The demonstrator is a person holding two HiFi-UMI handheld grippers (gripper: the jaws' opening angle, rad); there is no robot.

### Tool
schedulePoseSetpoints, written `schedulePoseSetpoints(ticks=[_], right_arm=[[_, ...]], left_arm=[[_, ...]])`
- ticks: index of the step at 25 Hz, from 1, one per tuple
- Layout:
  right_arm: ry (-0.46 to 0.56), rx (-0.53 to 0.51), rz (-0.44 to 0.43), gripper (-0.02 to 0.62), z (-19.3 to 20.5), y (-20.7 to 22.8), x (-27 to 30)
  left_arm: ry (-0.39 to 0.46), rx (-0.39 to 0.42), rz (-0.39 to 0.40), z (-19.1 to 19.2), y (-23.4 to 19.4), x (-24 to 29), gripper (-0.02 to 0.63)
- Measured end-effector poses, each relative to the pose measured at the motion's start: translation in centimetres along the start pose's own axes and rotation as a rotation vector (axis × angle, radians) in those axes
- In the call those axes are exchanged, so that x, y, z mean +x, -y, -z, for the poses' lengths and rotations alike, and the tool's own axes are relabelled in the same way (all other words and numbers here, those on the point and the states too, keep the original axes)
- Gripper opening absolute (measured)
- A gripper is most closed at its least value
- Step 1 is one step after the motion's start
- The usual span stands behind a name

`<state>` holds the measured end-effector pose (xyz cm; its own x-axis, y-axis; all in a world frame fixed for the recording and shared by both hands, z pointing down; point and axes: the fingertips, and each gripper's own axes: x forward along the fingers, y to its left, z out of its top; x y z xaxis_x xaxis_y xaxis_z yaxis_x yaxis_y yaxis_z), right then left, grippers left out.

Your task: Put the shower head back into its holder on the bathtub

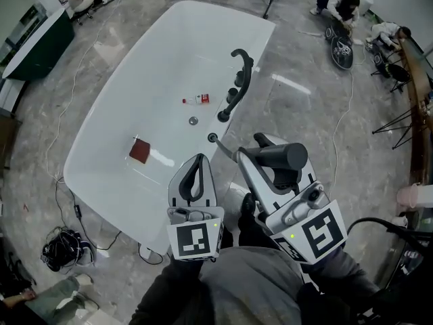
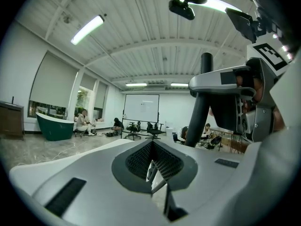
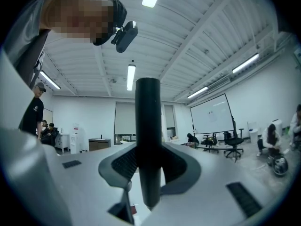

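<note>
A: Two risks from here. Right gripper (image 3: 146, 171) is clamped on the shower head (image 1: 279, 158) by its dark handle, which stands upright btwn the pads. It's at the near right of the bathtub (image 1: 162, 59), not yet at the holder (image 1: 212, 138) on the tub's right rim.

B: So what goes wrong?

A: Smooth round handle, narrow grip. It'll prob. twist or slip in the pads on the way in, miss the socket, then knock the rim or drop into the tub. Also what looks like the hose (image 1: 225, 147) runs from by the holder toward the head. If it snags or pulls tight it could drag the head off line. Black faucet (image 1: 240, 80) sits just beyond the holder, so an approach that goes too far hits it.

B: Left gripper (image 2: 151, 149)?

A: Fingers together, nothing btwn them, just left of the right one over the near rim. No steadying help as it stands.

B: Any writing?

A: None legible. Marker cube (image 1: 196, 239) on each gripper has b/w squares, no letters. Small red-and-white item (image 1: 201, 99) in the tub near the drain (image 1: 193, 120) may carry a label, too small to read. White board (image 2: 141, 106) on the far wall looks blank
</note>
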<state>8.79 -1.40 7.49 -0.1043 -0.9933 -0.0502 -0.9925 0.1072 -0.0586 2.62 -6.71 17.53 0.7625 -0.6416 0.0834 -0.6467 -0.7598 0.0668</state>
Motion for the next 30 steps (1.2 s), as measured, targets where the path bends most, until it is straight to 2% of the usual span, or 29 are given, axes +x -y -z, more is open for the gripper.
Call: schedulePoseSetpoints(ticks=[8, 17, 25, 30], right_arm=[[-0.015, 0.036, -0.049, 0.13, 1.4, 4.1, 0.1], [-0.025, 0.057, -0.179, 0.13, 1.9, 6.0, 0.4], [-0.057, 0.06, -0.215, 0.13, 3.7, 5.7, 2.1], [-0.07, 0.047, -0.199, 0.13, 4.8, 5.5, 4.0]], left_arm=[[-0.017, 0.009, -0.043, 0.8, 1.9, 2.3, 0.002], [-0.018, 0.025, -0.144, 0.9, 3.8, 3.6, 0.002], [-0.049, 0.011, -0.188, 2.3, 1.8, 3.9, 0.0], [-0.047, -0.009, -0.178, 3.5, 0.1, 4.9, 0.002]])
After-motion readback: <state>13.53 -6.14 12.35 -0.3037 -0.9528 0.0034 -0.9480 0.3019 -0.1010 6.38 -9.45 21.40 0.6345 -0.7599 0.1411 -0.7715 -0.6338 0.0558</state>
